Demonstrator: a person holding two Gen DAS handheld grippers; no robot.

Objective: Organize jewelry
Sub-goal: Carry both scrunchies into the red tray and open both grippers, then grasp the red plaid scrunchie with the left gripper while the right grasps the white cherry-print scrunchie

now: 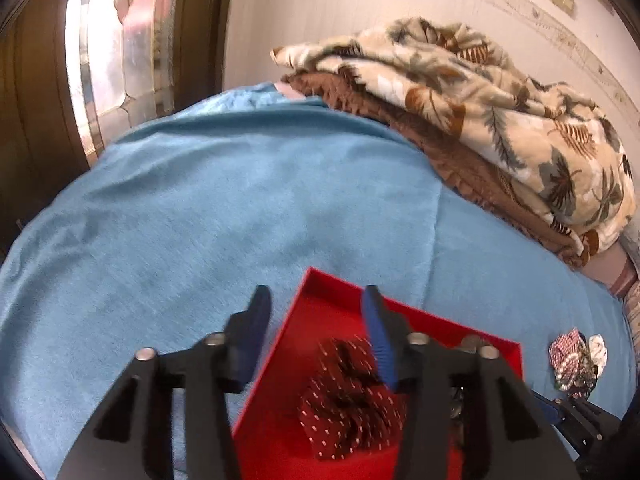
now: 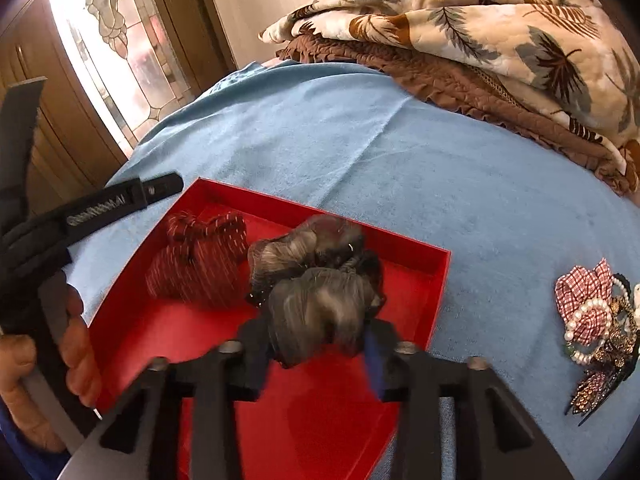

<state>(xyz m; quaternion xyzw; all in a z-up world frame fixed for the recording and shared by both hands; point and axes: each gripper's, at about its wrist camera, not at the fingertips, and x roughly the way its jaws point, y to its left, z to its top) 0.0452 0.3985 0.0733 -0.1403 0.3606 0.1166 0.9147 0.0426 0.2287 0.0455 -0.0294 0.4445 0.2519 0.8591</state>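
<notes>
A red tray [image 2: 436, 276] sits on a blue blanket [image 2: 460, 184] that covers a bed. The right gripper [image 2: 316, 354] hangs over the tray's near part, its two fingers closed on a grey and black hair scrunchie [image 2: 316, 300], which bulges between them and is held just above the tray floor. Behind it, toward the tray's far left corner, a dark red dotted scrunchie [image 2: 200, 260] lies inside the tray. The left gripper [image 1: 316, 332] hovers over the tray's left edge with its fingers spread wide and nothing between them; the dotted scrunchie [image 1: 352, 400] shows below its right finger. To the right of the tray, well apart from it on the blanket, lies a small heap of jewelry and hair pieces [image 2: 596, 328]: a red checked bow, a string of pearls and beaded clips. A folded leaf-print quilt [image 2: 480, 28] is piled along the bed's far edge.
</notes>
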